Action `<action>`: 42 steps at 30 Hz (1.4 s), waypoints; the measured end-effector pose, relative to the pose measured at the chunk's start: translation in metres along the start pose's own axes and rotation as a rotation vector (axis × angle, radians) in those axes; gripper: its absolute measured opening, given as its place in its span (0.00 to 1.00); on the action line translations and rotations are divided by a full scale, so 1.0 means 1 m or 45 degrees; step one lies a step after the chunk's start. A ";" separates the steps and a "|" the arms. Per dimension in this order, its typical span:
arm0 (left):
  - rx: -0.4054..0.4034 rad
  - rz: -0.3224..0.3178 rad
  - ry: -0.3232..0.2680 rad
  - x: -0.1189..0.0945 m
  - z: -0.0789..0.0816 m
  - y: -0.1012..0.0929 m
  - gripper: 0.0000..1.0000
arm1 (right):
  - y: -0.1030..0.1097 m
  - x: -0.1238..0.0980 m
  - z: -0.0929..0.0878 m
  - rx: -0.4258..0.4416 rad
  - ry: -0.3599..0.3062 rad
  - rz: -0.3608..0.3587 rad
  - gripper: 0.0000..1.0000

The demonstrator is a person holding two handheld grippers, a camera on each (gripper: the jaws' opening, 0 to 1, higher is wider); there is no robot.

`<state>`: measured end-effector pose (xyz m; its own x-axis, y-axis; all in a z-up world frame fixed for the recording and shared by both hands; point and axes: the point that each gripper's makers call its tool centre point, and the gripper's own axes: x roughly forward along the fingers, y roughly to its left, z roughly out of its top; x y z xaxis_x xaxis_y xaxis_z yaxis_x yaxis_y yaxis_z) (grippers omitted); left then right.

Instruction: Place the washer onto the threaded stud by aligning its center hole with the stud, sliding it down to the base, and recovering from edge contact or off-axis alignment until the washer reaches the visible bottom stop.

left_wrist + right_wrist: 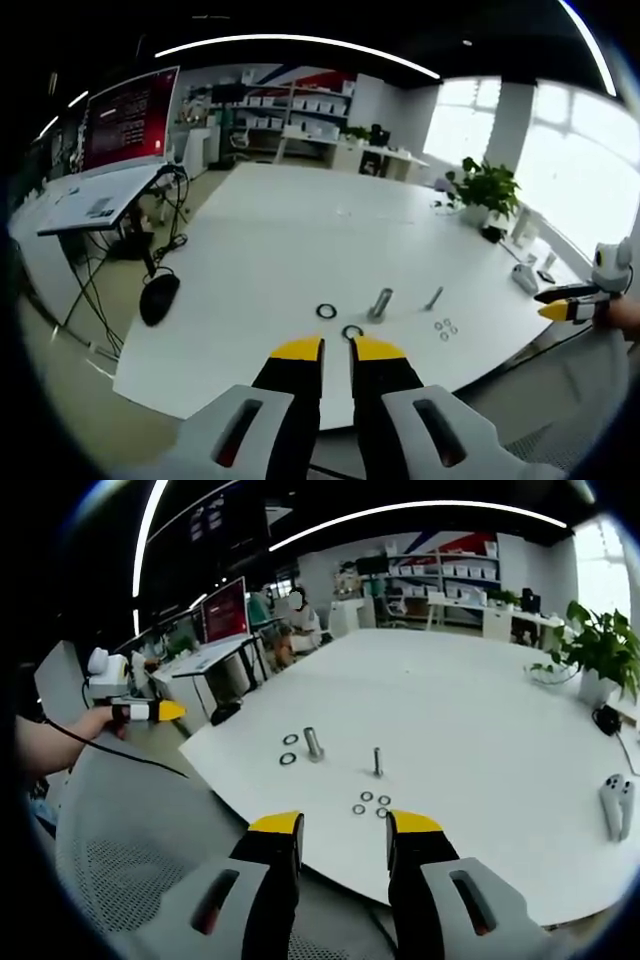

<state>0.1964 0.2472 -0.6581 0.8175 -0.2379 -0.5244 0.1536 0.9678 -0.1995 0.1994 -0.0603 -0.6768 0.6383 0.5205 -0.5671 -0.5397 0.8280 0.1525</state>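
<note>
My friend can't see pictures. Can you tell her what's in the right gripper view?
The right gripper, jaws apart and holding nothing, hovers at the near edge of a big white table. On the table stand a thin threaded stud and a thicker bolt, with three small washers and two dark rings nearby. At left, a hand holds the left gripper.

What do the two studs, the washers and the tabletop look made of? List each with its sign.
Studs: probably metal, grey with a dull sheen. Small washers: likely bright metal, pale and shiny. Dark rings: black, rubber or blackened steel, unclear. Tabletop: smooth matte white, probably laminate.
</note>
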 end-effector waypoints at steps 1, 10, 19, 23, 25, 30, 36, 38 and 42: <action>0.000 0.000 0.000 0.000 0.000 0.000 0.07 | 0.000 0.000 0.000 0.000 0.000 0.000 0.35; 0.006 0.000 0.021 0.001 -0.003 0.000 0.08 | 0.000 0.000 0.000 -0.003 0.004 0.003 0.35; 0.004 -0.003 0.023 0.002 -0.003 0.000 0.08 | 0.000 0.000 -0.001 -0.006 0.006 0.002 0.35; 0.004 -0.003 0.021 0.002 -0.003 0.000 0.08 | 0.000 0.000 -0.001 -0.009 0.011 0.006 0.35; 0.005 -0.004 0.023 0.002 -0.004 0.000 0.08 | 0.000 0.001 -0.001 -0.010 0.012 0.005 0.35; 0.006 -0.005 0.021 0.003 -0.004 0.001 0.08 | 0.000 0.001 -0.001 -0.006 0.010 0.002 0.35; 0.007 -0.014 0.017 0.003 -0.004 0.000 0.08 | 0.000 0.001 -0.002 -0.008 0.016 0.008 0.35; 0.004 -0.010 0.017 0.003 -0.004 0.001 0.08 | 0.000 0.001 -0.002 -0.008 0.016 0.008 0.35; 0.000 -0.008 0.015 0.004 -0.004 0.001 0.08 | 0.000 0.001 -0.003 -0.010 0.020 0.010 0.35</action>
<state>0.1975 0.2473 -0.6634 0.8102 -0.2446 -0.5327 0.1586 0.9664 -0.2025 0.1984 -0.0601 -0.6798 0.6256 0.5233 -0.5786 -0.5486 0.8224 0.1505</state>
